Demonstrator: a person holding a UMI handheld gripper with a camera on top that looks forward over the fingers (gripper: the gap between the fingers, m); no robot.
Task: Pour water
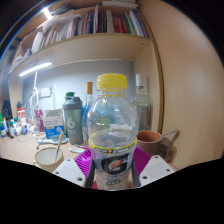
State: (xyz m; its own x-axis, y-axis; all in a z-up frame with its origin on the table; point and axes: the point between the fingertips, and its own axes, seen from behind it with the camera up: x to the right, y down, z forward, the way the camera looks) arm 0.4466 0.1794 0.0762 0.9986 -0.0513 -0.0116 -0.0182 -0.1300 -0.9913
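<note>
grip: my gripper (pixel 111 172) clamps the bottle (pixel 111 130) between both pads, upright so nothing spills | cap (pixel 112 81) on — must come off | target: I judge the mug (pixel 150 142) just beyond

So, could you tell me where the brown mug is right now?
The brown mug stands on the desk just right of the bottle, beyond the gripper.
</note>
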